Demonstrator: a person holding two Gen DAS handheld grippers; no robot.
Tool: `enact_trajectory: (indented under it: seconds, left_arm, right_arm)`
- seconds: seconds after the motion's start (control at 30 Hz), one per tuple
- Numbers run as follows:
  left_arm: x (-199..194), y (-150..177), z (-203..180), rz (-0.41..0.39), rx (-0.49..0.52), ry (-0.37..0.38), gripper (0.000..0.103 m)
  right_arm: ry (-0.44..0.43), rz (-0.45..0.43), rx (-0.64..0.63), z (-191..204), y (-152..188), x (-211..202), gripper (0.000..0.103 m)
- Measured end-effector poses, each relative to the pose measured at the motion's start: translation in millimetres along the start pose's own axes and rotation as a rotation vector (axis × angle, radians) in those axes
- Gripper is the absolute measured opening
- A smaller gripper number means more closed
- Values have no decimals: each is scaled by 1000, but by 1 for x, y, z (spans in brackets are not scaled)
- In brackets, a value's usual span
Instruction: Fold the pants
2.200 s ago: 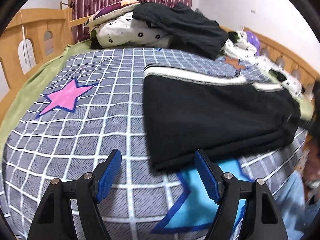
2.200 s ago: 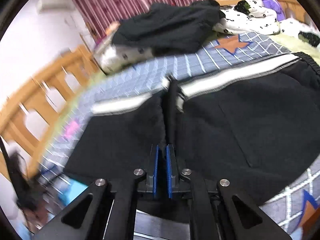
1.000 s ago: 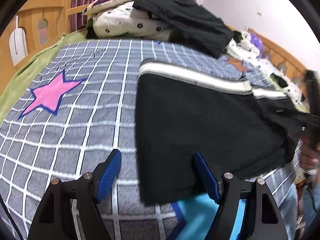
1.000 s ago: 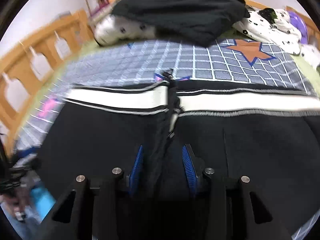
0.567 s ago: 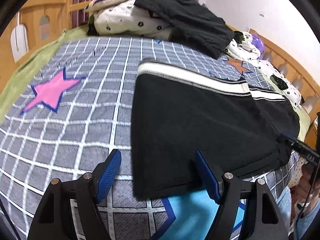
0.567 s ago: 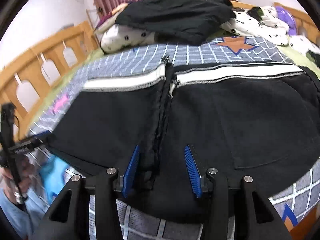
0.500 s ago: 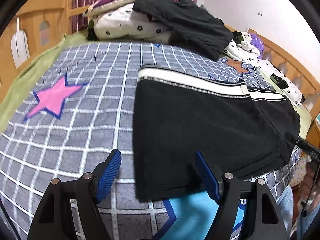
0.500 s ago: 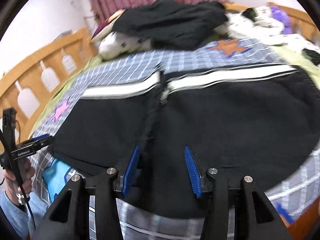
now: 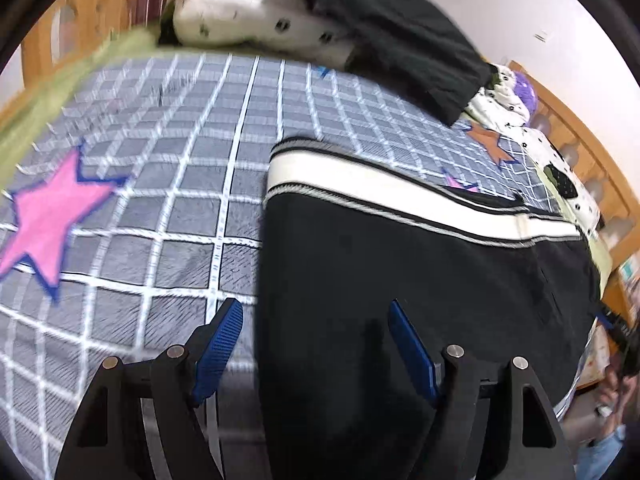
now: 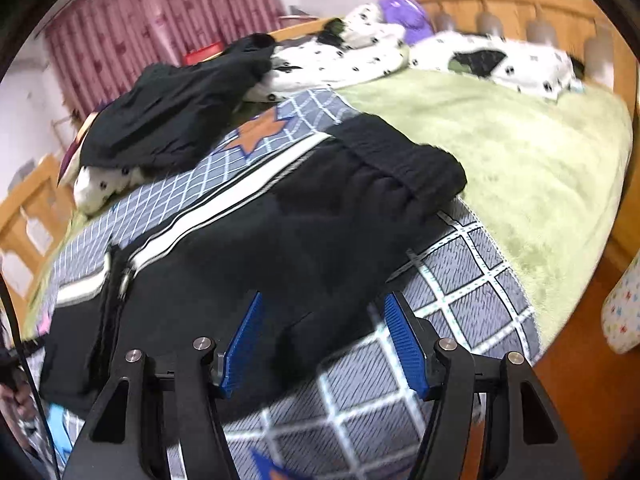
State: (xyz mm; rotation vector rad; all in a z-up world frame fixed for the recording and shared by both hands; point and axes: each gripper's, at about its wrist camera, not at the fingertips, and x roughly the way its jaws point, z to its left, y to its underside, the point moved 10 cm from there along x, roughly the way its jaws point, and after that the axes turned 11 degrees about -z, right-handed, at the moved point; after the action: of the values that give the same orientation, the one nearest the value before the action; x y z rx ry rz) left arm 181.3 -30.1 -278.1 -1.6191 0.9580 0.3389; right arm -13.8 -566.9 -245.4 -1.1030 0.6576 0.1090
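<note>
Black pants (image 9: 420, 272) with a white side stripe (image 9: 400, 196) lie folded across the grey checked bedspread (image 9: 160, 184). My left gripper (image 9: 316, 344) is open over the pants' near left corner, its fingers straddling the cloth edge. In the right wrist view the pants (image 10: 288, 232) show their elastic waistband end (image 10: 400, 160) at the right. My right gripper (image 10: 324, 344) is open over the near edge of that waistband end, holding nothing.
A pile of black clothes (image 9: 392, 36) on spotted pillows (image 9: 256, 20) sits at the far side. A green blanket (image 10: 520, 152) and spotted bedding (image 10: 500, 60) lie to the right. The wooden bed frame (image 10: 520, 4) rims the bed. A pink star (image 9: 48, 216) marks the bedspread at left.
My right gripper let go of the middle fold, opened, and swung right to the waistband end. My left gripper stayed open and moved in closer over the pants' near left corner.
</note>
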Motion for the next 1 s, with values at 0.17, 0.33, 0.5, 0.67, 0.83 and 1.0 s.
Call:
enact_trajectory:
  seconds: [0.17,0.33,0.5,0.67,0.83,1.0]
  left_arm:
    - [19,-5,11,5,-21,31,53]
    - [25,-5,1,18,29,37,45]
    - [20,-17,-7,-11,50,-25,14]
    - [-6,-46,-29,-105,54,-34,10]
    - [-36,-75,-35,-151,-38,65,10]
    - [-77,-97,-17,-217,-63,92,10]
  right_arm:
    - [10,26,63,-21,-6,39,62]
    - [-48,34,177,-31,-21,67,64]
    - [22,28,127,-23,-35,75,34]
    - [39,-125,-59,30,-76,35,18]
    - [-17,-256,-183,113,-122,-16,17]
    - [-143,-342,-277,203,-150,-67,16]
